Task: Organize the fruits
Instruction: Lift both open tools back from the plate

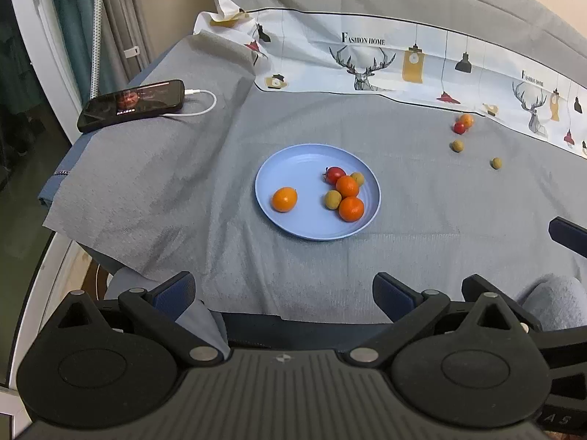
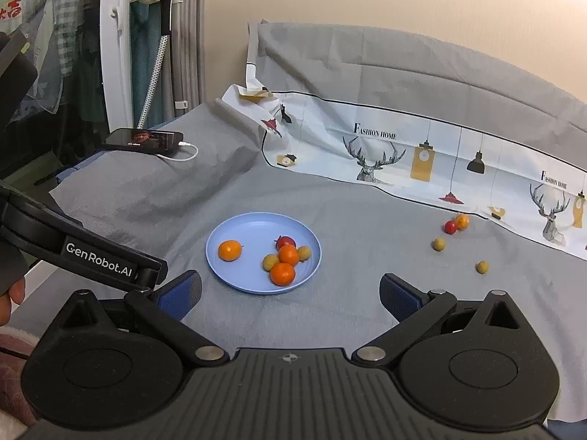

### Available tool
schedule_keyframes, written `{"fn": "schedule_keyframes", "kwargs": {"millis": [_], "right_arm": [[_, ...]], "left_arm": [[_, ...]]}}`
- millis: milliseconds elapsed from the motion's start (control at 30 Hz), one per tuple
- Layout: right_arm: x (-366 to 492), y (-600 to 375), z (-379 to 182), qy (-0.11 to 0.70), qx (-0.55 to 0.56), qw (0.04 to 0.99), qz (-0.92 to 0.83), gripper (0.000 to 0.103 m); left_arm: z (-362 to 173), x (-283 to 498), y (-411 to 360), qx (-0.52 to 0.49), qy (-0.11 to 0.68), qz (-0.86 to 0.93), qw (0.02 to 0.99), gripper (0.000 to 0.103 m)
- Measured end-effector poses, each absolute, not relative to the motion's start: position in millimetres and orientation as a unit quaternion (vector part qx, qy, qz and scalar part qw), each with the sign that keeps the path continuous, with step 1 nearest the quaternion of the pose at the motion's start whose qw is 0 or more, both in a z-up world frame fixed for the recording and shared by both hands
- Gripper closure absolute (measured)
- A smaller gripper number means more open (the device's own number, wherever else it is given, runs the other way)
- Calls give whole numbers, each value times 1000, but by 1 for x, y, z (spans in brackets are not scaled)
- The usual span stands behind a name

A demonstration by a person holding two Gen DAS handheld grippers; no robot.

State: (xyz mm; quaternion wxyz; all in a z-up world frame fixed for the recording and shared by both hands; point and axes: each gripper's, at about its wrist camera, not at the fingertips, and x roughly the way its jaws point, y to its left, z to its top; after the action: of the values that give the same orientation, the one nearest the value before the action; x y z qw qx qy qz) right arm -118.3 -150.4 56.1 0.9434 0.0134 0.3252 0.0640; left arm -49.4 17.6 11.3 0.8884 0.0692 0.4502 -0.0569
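Observation:
A light blue plate [image 1: 290,220] [image 2: 234,275] sits mid-cloth and holds three oranges, a red fruit [image 1: 335,175] [image 2: 285,242] and two tan round fruits. One orange [image 1: 284,199] [image 2: 230,250] lies apart on the plate's left side. Off the plate at the right lie a small orange [image 1: 467,120] [image 2: 462,221], a red fruit [image 1: 459,127] [image 2: 450,226] and two tan fruits [image 1: 457,145] [image 1: 496,163] [image 2: 438,244] [image 2: 482,267]. My left gripper [image 1: 284,295] is open near the table's front edge, holding nothing. My right gripper [image 2: 290,295] is open too, short of the plate.
A phone [image 1: 132,104] [image 2: 145,140] with a white cable lies at the back left on the grey cloth [image 1: 422,220]. A printed white cloth [image 1: 403,62] [image 2: 422,157] runs along the back. The left gripper's body [image 2: 95,256] crosses the right wrist view's left side.

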Motion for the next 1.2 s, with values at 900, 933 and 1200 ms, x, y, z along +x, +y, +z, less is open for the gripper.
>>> {"fn": "schedule_keyframes", "kwargs": {"millis": [900, 933, 1200], "right_arm": [[-93, -157, 26, 370, 30, 925, 74, 1], [-93, -157, 25, 371, 30, 925, 74, 1], [-86, -167, 15, 383, 47, 920, 69, 1]], "left_arm": [[-16, -22, 7, 86, 490, -54, 866, 0], [-17, -21, 6, 88, 492, -54, 865, 0], [-24, -10, -3, 93, 506, -52, 856, 0]]}}
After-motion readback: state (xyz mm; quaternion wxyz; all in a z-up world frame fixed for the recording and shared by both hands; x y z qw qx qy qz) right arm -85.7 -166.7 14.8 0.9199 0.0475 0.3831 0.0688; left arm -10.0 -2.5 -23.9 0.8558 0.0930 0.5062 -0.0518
